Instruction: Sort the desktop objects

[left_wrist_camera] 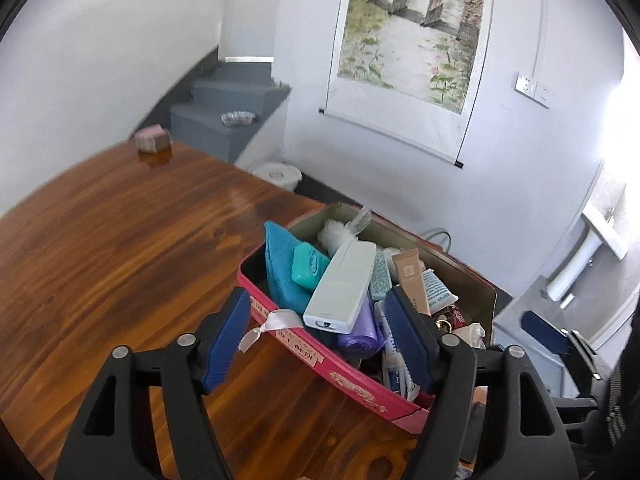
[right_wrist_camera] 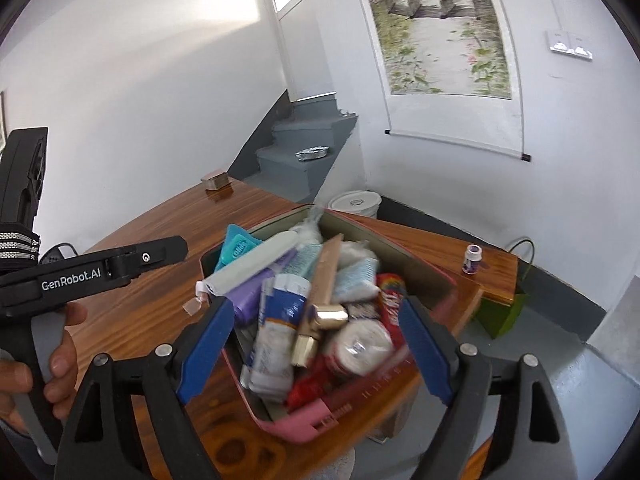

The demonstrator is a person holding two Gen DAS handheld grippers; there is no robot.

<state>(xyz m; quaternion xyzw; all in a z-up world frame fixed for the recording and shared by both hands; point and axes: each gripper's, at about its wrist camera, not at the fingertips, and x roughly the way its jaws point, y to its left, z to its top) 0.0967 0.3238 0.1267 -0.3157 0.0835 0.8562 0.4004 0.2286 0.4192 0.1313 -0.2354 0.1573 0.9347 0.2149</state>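
Note:
A pink box [left_wrist_camera: 352,380] full of small items stands on the wooden table [left_wrist_camera: 120,248]; it also shows in the right wrist view [right_wrist_camera: 296,428]. On top lie a white remote-like case [left_wrist_camera: 340,284], a teal towel [left_wrist_camera: 280,272], a teal soap case [left_wrist_camera: 310,266], a purple roll [left_wrist_camera: 358,332] and tubes [right_wrist_camera: 276,332]. My left gripper [left_wrist_camera: 320,344] is open, its fingers astride the box's near wall. My right gripper [right_wrist_camera: 316,348] is open above the box's near end, holding nothing. A small purple-capped bottle [right_wrist_camera: 472,258] stands on the table's far right.
A small pink-topped block [left_wrist_camera: 151,139] sits at the table's far corner. Grey stairs [left_wrist_camera: 228,112] with a foil tray rise behind. A white bucket [right_wrist_camera: 354,202] and a green bag [right_wrist_camera: 504,312] stand on the floor. The left gripper's body [right_wrist_camera: 92,272] is at the right view's left.

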